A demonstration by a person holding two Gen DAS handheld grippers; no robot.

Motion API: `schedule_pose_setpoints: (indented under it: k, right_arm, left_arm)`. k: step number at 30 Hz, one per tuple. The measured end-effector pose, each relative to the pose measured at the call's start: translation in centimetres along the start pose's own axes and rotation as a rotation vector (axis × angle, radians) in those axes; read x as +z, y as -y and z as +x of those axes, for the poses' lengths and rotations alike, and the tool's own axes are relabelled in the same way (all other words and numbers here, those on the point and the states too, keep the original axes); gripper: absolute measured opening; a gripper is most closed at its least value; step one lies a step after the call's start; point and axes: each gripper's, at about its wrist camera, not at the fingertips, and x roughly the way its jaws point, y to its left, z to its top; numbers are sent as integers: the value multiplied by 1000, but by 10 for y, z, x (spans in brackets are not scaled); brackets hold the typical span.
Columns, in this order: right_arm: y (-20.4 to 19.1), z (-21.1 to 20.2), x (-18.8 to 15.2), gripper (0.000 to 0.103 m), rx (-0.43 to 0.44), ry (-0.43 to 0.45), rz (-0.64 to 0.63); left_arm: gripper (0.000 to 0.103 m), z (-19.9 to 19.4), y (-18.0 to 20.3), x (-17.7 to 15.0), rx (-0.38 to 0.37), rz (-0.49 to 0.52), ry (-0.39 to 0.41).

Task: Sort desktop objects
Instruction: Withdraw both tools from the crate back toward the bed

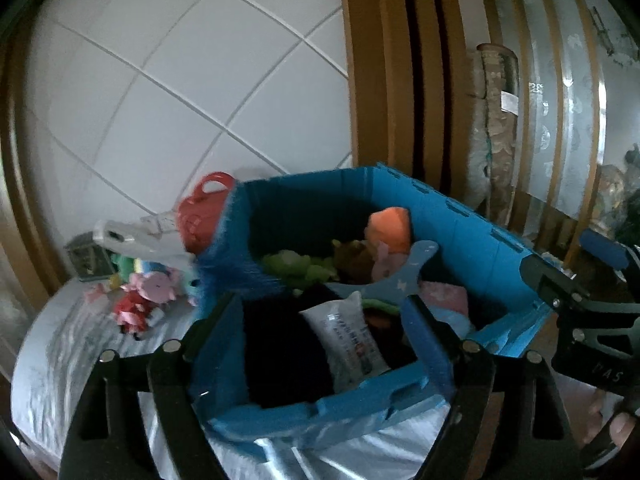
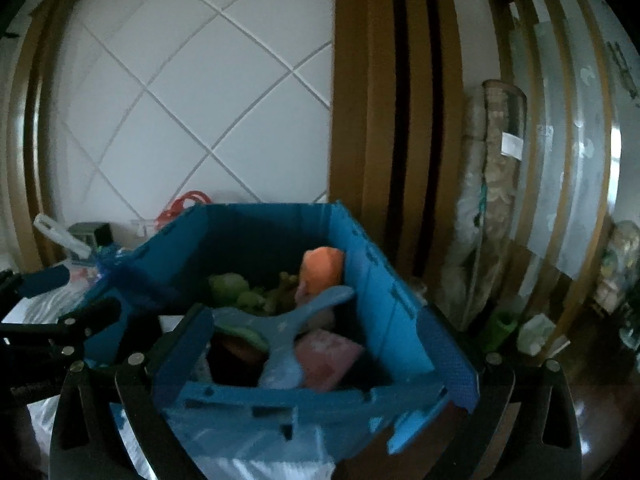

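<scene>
A blue foam box (image 1: 472,248) (image 2: 248,232) stands on the cloth-covered table, filled with toys. Inside lie an orange plush (image 1: 388,228) (image 2: 324,268), a green plush (image 1: 296,264) (image 2: 232,288), a blue paddle-shaped piece (image 1: 400,280) (image 2: 288,320), a pink item (image 1: 444,296) (image 2: 328,356) and a white packet (image 1: 348,344). My left gripper (image 1: 320,324) is open, its fingers straddling the box's near left corner above the packet. My right gripper (image 2: 320,344) is open wide over the box's near side, holding nothing. Each gripper shows at the edge of the other's view.
Left of the box, pink and red plush toys (image 1: 140,296), a red handled basket (image 1: 204,208) and a white plastic piece (image 1: 128,236) lie on the pale tablecloth (image 1: 80,352). A tiled wall stands behind. Wooden door frames, a rolled bundle (image 2: 500,152) and a green object (image 2: 500,324) are at right.
</scene>
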Motion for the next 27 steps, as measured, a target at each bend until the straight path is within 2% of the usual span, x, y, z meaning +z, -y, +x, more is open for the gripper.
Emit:
schedule_pose_setpoints:
  k: [6, 12, 14, 21, 27]
  right_arm:
    - [-38, -14, -4, 103, 51, -11, -31]
    - [-102, -38, 0, 103, 67, 15, -80]
    - [-127, -45, 0, 103, 72, 21, -86]
    - [-249, -70, -4, 103, 122, 25, -141]
    - [-335, -79, -11, 103, 161, -4, -166]
  left_arm:
    - [88, -27, -37, -10, 35, -42, 30]
    - [88, -56, -99, -27, 55, -78, 59]
    - [88, -68, -130, -37, 67, -91, 66]
    - [88, -113, -260, -79, 154, -163, 60]
    - [88, -132, -353, -112, 215, -245, 28]
